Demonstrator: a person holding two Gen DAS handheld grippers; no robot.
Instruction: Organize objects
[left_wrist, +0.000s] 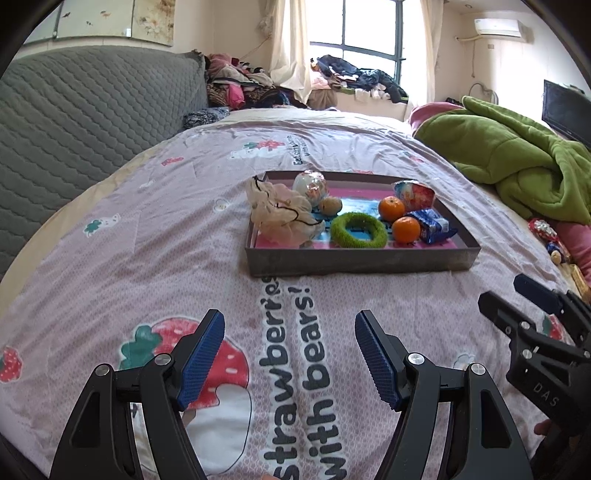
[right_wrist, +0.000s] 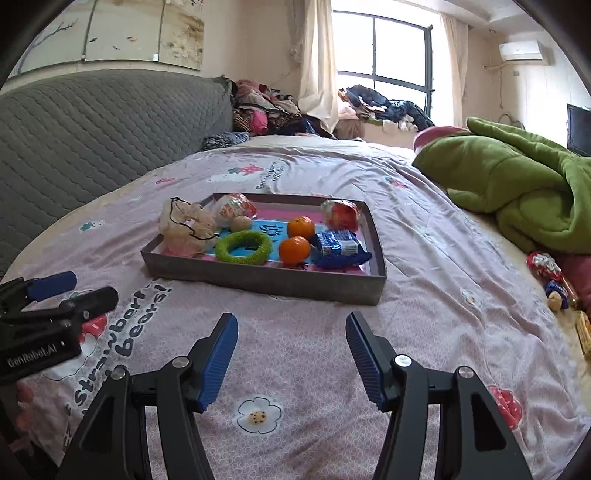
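Left wrist view shows the left gripper (left_wrist: 290, 354) with jaws spread wide and empty above the pink bedspread (left_wrist: 147, 258). Ahead sits a grey tray (left_wrist: 362, 260) holding a green fuzzy ring (left_wrist: 358, 230), two oranges (left_wrist: 391, 208), a blue snack packet (left_wrist: 432, 225) and a cream drawstring pouch (left_wrist: 280, 214). Right wrist view shows the right gripper (right_wrist: 291, 350), jaws likewise wide apart and holding nothing, near the tray. A green blanket (right_wrist: 524, 192) lies at the right.
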